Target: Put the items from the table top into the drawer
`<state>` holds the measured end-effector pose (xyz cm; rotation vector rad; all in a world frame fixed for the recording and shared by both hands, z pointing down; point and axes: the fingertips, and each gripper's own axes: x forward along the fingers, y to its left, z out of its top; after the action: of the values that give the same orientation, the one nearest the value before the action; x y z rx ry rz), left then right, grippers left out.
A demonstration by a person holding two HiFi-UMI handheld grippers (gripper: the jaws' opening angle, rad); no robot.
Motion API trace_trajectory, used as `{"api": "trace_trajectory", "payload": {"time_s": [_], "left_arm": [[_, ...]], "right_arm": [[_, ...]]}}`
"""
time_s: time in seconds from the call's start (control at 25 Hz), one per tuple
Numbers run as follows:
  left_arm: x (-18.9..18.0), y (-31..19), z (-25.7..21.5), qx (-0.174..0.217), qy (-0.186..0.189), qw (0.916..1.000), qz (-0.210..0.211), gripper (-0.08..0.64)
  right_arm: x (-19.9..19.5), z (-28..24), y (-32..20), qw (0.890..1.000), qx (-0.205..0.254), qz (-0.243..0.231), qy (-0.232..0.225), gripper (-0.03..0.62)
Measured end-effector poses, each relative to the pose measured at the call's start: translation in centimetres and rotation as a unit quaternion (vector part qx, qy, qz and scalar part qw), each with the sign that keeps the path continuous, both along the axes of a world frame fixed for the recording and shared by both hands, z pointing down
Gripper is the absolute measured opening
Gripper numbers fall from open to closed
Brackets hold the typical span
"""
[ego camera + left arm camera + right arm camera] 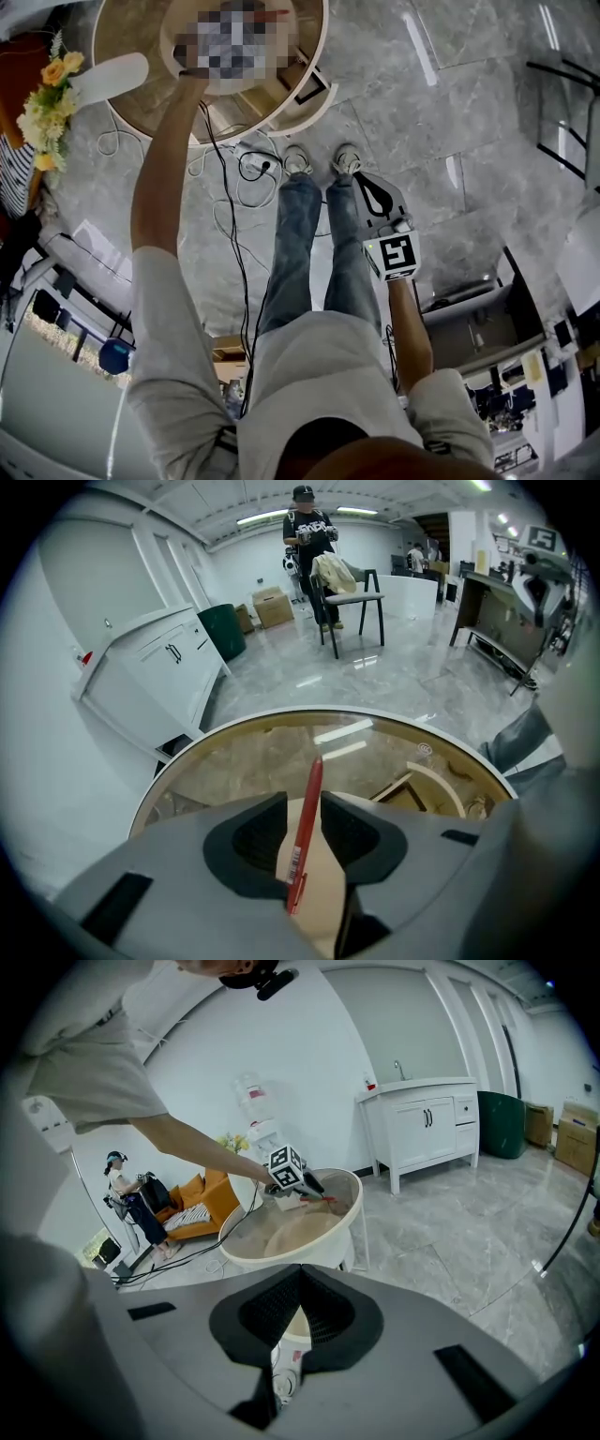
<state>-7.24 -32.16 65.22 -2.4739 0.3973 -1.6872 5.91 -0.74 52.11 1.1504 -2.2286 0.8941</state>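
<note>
Left tongs [305,803] are pinching the red pen [308,808] over the bench [234,761] — right tongs [298,1279] pressed together, empty — so I'm thinking a steady grip matters.

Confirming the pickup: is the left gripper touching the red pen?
Touching: the left gripper pinches the red pen between its jaws, plain in the left gripper view.

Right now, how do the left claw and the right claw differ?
The left claw is shut on a red pen; the right claw is shut on nothing. The left claw is over the round table; the right claw hangs off to the side, apart from it, above the floor. Both have their jaws drawn together.
</note>
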Motion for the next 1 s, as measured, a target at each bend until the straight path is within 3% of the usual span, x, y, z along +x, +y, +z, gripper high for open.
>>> {"api": "trace_trajectory", "payload": {"time_s": [0.32, 0.68, 0.88, 1.0], "left_arm": [[-0.2, 0.1, 1.2, -0.021, -0.009, 0.9996, 0.018, 0.09], [0.0, 0.7, 1.2, -0.013, -0.02, 0.9994, 0.027, 0.058], [1.3, 1.6, -0.8, 0.008, 0.011, 0.9995, 0.027, 0.057], [2.9, 2.8, -3.4, 0.02, 0.067, 0.9976, 0.005, 0.058]], "right_arm": [[-0.1, 0.3, -2.5, 1.0, 0.013, -0.004, 0.006, 0.023], [-0.8, 0.2, -6.6, 0.999, 0.043, 0.003, 0.002, 0.023], [-0.9, 0.1, -7.8, 0.999, 0.054, 0.001, 0.004, 0.023], [-1.0, 0.2, -7.9, 0.998, 0.056, -0.002, 0.007, 0.023]]}}
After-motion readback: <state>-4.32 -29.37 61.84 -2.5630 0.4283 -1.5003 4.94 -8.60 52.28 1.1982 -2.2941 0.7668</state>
